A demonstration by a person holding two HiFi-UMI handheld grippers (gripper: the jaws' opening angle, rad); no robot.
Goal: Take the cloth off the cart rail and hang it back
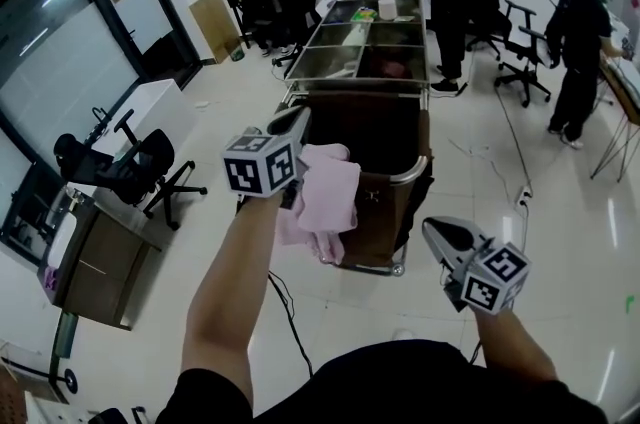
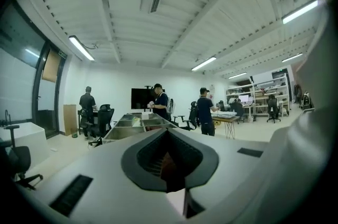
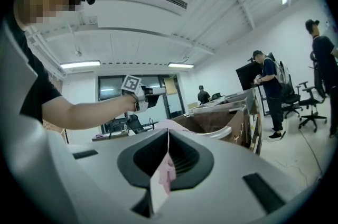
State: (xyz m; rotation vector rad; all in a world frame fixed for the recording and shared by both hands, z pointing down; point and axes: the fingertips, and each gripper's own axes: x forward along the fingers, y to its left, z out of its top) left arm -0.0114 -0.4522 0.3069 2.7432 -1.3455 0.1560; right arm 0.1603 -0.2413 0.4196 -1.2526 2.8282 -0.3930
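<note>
I note a pale tiled floor (image 1: 350,307), black office chairs (image 1: 150,162), a glazed wall (image 1: 65,57) at left, and lit ceiling strip lights (image 2: 82,47).

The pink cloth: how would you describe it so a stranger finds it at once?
Find the long cart in the middle of the room, with steel trays at its far end. The pink cloth hangs at its near left corner. Nothing else at that end is pale pink and soft.

Soft pink cloth (image 1: 330,187); shiny metal cart rail (image 1: 411,173).
</note>
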